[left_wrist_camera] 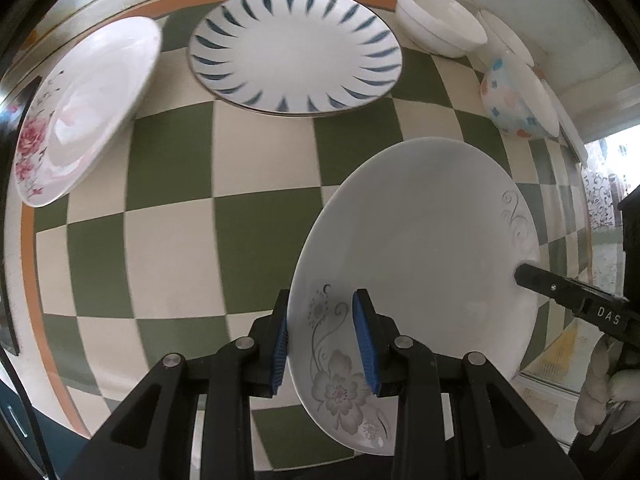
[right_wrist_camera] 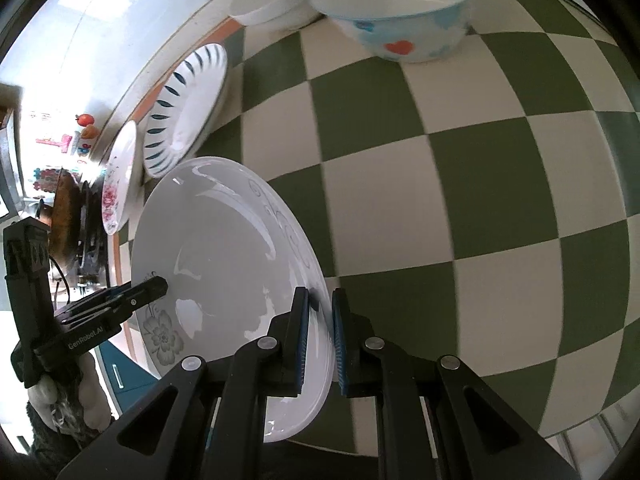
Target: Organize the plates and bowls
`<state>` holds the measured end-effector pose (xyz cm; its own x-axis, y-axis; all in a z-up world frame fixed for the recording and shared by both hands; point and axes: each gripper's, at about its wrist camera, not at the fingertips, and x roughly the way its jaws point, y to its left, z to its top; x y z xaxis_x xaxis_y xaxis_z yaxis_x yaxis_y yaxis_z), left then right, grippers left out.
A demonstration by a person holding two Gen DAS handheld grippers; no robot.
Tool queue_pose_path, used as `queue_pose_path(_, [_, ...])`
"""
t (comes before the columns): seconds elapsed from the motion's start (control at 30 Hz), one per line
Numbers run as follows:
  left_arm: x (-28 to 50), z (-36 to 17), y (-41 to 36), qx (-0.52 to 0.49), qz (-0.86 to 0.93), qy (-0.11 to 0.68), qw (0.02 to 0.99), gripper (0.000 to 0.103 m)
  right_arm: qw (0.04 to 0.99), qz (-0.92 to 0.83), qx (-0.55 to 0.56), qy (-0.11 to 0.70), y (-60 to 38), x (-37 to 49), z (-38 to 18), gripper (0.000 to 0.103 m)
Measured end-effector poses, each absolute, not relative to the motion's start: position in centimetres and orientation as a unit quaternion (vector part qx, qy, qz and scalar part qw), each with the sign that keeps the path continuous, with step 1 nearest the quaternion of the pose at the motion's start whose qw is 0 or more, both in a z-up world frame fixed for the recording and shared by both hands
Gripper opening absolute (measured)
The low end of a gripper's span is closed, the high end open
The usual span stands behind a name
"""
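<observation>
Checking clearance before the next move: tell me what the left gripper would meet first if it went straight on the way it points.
The left gripper already clamps the grey-flower plate; beyond the rim, probably the checked tablecloth, though depth is unclear.

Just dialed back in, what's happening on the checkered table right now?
A person is holding the grey floral plate off the checkered tablecloth with both handheld grippers. The left gripper is clamped on the rim by the flower pattern, and the right gripper is clamped on the opposite rim. The blue-leaf plate and rose plate sit on the table beyond, with the white bowls and a spotted bowl near the far edge.
</observation>
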<state>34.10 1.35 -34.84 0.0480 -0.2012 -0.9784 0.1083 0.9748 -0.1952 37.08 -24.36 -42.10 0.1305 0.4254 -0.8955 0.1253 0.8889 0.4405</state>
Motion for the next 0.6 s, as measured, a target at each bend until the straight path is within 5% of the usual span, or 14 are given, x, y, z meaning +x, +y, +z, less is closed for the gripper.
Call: queue_pose_path(0.6, [34.4,-36.7,1.6,-0.051,-0.069,0.690,0.718,0.028,0.709,0.124,0.188,0.668,-25.1,38.7,-44.4,0.014])
